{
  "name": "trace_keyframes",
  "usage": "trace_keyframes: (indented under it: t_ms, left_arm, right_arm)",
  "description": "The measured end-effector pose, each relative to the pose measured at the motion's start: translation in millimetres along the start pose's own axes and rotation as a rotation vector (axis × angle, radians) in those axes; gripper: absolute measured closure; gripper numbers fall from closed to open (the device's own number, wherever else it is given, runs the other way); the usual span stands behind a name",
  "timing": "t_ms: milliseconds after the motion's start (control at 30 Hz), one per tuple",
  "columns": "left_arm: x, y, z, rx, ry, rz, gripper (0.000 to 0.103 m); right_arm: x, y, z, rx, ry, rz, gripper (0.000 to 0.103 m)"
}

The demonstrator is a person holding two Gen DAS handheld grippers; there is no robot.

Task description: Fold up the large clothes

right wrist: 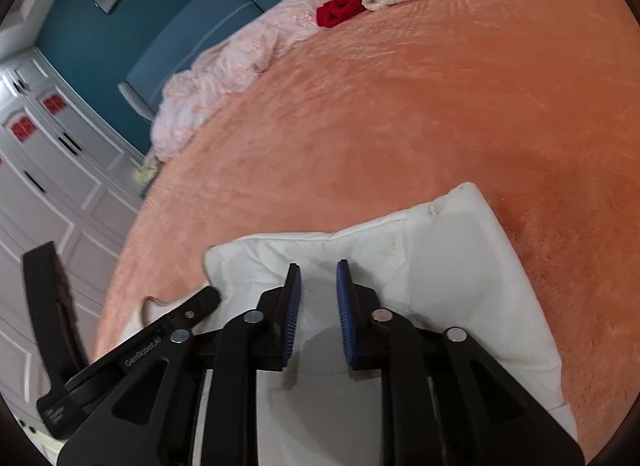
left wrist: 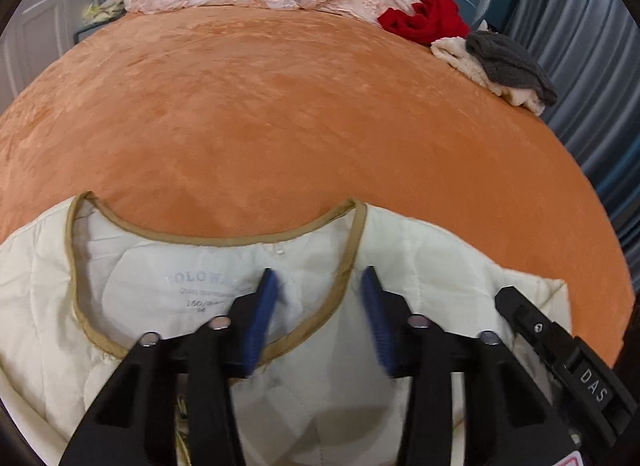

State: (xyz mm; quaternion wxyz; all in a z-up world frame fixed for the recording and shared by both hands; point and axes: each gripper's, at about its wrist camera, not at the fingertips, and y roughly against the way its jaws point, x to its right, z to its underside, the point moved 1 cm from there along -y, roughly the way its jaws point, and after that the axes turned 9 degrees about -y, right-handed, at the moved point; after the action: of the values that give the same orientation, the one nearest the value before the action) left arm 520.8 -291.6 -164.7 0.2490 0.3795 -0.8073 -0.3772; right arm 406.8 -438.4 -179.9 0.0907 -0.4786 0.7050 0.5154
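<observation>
On the orange bedspread (left wrist: 320,105) the cream quilted jacket (left wrist: 48,286) is lying collar-up, left gripper (left wrist: 320,286) hovering open astride its neckline, while the right gripper (right wrist: 318,282) is poised, jaws narrowly parted, over the already folded-in shoulder, leaving further folding undone.

Left gripper (left wrist: 320,286) fingers apart over cream jacket (left wrist: 168,290) collar, orange bedspread (left wrist: 300,113)

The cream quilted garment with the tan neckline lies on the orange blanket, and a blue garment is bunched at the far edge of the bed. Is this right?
Not quite. The bunched garment at the far edge is red, not blue, as the left wrist view shows. The cream quilted garment with the tan neckline does lie on the orange blanket.
</observation>
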Motion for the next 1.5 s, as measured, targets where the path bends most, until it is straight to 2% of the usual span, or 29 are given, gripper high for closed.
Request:
trace_keyframes:
  t_ms: [133,333,433,467,533,600,667,700,733,800,867,933,1067,1500]
  left_arm:
    - [-2.5,-2.2,3.4,0.032,0.011,-0.013,0.071]
    - [0.3,-0.4,0.7,0.045,0.003,-0.056,0.066]
    - [-20.6,33.6,4.5,0.102,0.077,-0.088,0.066]
    - [-28.6,42.2,6.3,0.104,0.084,-0.085,0.066]
    - [-51.0,65.2,11.7,0.092,0.061,-0.084,0.066]
    - [-65.9,78.1,15.7,0.069,0.002,-0.114,0.062]
    - [-81.1,85.9,21.7,0.037,-0.069,-0.117,0.062]
    - [-85.4,85.7,24.7,0.013,-0.099,-0.108,0.062]
    - [-87.5,83.6,29.1,-0.017,-0.139,-0.099,0.062]
    - [-83.7,78.3,37.3,-0.044,-0.197,-0.103,0.062]
    - [-80.3,68.4,47.2,-0.049,-0.233,-0.133,0.062]
    - [-82.8,57.8,55.2,-0.031,-0.217,-0.147,0.059]
    - [-85.9,50.0,58.6,0.026,-0.183,-0.167,0.054]
    - [-87.1,43.1,60.8,0.068,-0.172,-0.178,0.05]
  right_arm:
    - [1.4,-4.6,1.5,0.013,-0.002,0.056,0.103]
    - [2.7,-3.1,0.6,0.039,-0.006,0.073,0.103]
    - [4.1,20.8,-1.4,0.128,-0.039,0.092,0.102]
    - [0.4,29.0,-2.2,0.154,-0.032,0.113,0.097]
    - [-23.7,50.5,-0.4,0.191,0.063,0.093,0.097]
    - [-53.7,55.2,6.2,0.143,0.18,0.042,0.09]
    - [-86.3,43.7,19.8,0.011,0.306,-0.002,0.086]
    - [-105.2,29.6,33.6,-0.096,0.378,-0.021,0.086]
    - [-115.2,21.4,43.8,-0.142,0.41,-0.034,0.086]
    - [-132.6,2.4,65.2,-0.215,0.488,-0.024,0.086]
    - [-139.2,-19.0,83.5,-0.257,0.556,0.038,0.087]
    - [-132.9,-34.3,93.4,-0.263,0.575,0.086,0.091]
    - [-122.2,-35.3,93.7,-0.222,0.536,0.061,0.095]
    - [-122.0,-46.4,100.5,-0.158,0.532,0.063,0.097]
